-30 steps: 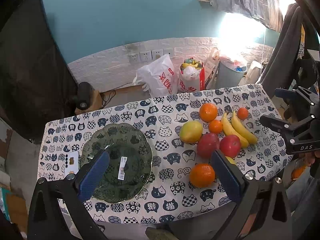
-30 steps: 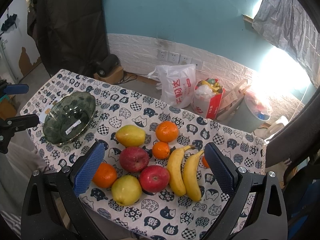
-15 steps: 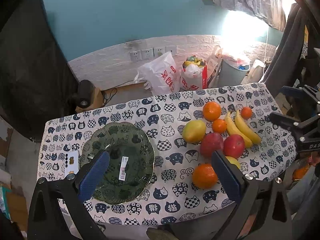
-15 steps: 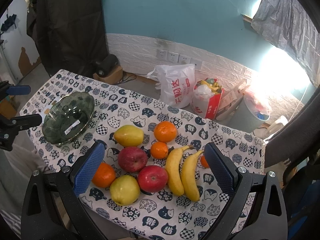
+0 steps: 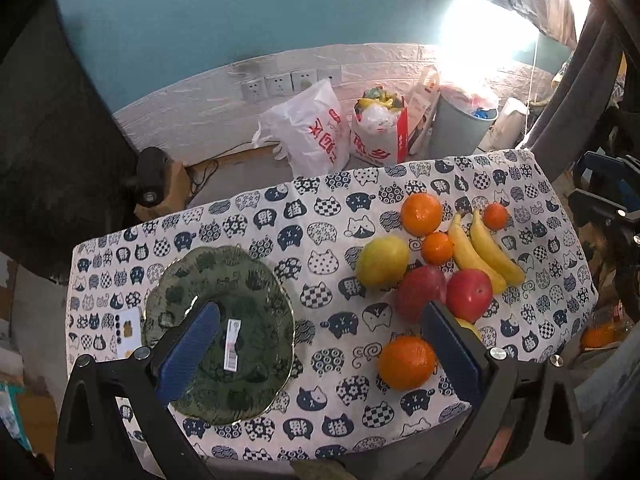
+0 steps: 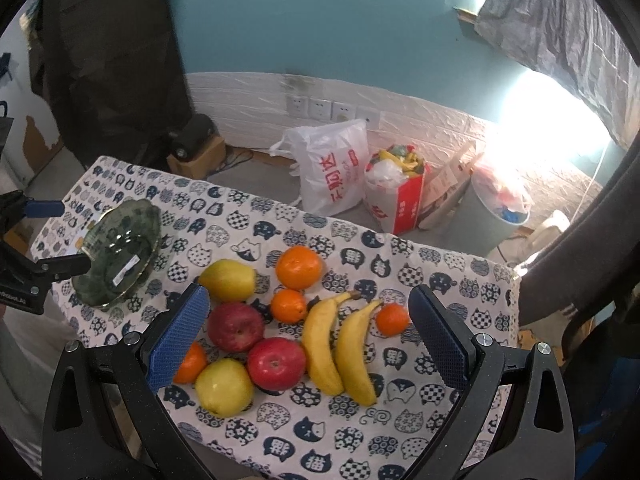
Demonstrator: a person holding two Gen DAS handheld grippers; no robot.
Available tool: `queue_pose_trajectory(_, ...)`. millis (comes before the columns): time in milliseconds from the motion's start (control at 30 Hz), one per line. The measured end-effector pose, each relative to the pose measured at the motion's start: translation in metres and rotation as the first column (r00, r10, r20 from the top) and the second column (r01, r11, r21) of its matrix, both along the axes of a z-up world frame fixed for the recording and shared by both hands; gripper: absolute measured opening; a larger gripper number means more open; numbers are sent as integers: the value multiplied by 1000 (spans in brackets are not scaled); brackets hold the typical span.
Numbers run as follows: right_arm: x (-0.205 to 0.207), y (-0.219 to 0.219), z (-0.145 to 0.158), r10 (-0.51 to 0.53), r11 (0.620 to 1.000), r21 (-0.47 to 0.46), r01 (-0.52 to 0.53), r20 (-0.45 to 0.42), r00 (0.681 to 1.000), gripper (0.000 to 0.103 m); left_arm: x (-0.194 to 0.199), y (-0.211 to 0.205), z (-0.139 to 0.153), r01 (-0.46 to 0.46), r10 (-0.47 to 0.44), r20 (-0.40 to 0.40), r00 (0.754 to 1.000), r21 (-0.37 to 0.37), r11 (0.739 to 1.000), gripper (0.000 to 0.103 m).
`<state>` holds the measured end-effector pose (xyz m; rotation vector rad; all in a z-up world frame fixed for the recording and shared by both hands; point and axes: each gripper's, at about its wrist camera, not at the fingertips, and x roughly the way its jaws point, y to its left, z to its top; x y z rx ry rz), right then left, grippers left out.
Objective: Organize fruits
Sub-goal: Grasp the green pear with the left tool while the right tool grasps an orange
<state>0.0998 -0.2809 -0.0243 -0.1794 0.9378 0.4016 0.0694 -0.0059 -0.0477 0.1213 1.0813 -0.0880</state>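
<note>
My left tongs (image 5: 320, 344) wide open, empty, above green plate (image 5: 256, 280) at counter (image 5: 320, 216) left end. My right tongs (image 6: 308, 336) wide open too, nothing held, over fruit cluster at right end: two bananas (image 6: 340, 352) side by side, red apples (image 6: 276, 362) touching, pears (image 6: 228, 278), oranges (image 6: 298, 266). Plate holds no fruit.

Clustered fruits (image 6: 280, 328) on tablecloth, well apart from empty green glass plate (image 5: 256, 280).
</note>
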Motion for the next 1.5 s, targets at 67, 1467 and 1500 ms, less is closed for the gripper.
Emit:
queue_pose_trajectory(67,6,-6,-2,-8,1000,-11,8,-9,1000,98,8,-2,-2,1,-1,-18,1000,-23,1000,103)
queue_pose_trajectory(1467,104,-84,-189,-178,982,-124,141,-383,906,86,124,-60,-170,58,-80,-332,940,-77,995,102)
queue_pose_trajectory(1500,105,-84,-192,-177,982,-124,140,-388,904,85,124,-60,-171,62,-84,-335,938,-78,995,100)
